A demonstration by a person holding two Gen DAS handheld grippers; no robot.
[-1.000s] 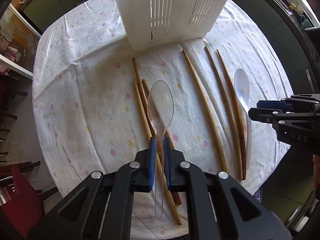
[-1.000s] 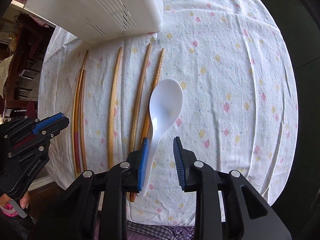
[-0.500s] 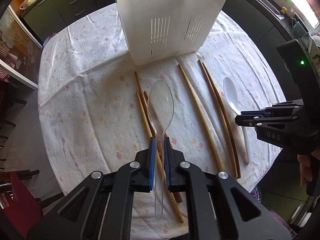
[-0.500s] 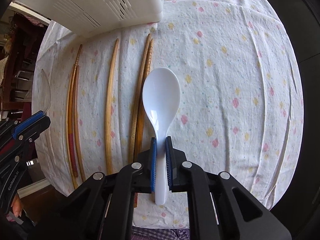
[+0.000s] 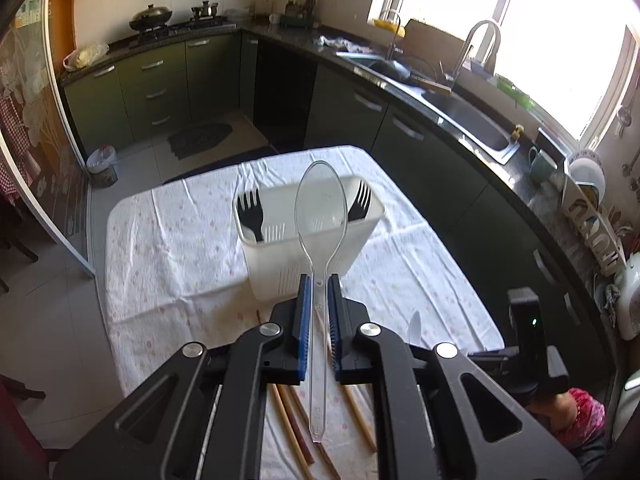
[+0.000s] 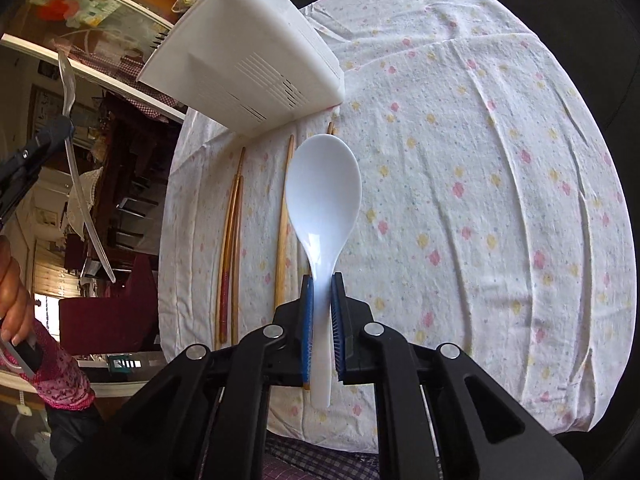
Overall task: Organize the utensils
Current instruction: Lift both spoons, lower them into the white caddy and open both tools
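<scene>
My left gripper (image 5: 318,284) is shut on a clear plastic spoon (image 5: 321,208), held up in the air with its bowl in front of the white slotted utensil holder (image 5: 280,248). The holder stands on the table and holds two black forks (image 5: 250,210). My right gripper (image 6: 321,284) is shut on the handle of a white plastic spoon (image 6: 324,188), lifted above the tablecloth. Several wooden chopsticks (image 6: 232,232) lie side by side on the cloth below; some show under my left gripper (image 5: 288,416). The white spoon's tip (image 5: 414,326) and the clear spoon (image 6: 80,184) each show in the other view.
The table has a white flowered tablecloth (image 6: 480,160). The holder (image 6: 248,68) stands at the table's far side. Dark kitchen cabinets and a sink counter (image 5: 460,108) run behind and to the right of the table. A red chair (image 6: 116,304) stands at the left.
Both grippers have lifted their spoons off the table. The left gripper has risen and tilted up, so the holder's open top now shows. The right gripper closed on the white spoon one second ago.
</scene>
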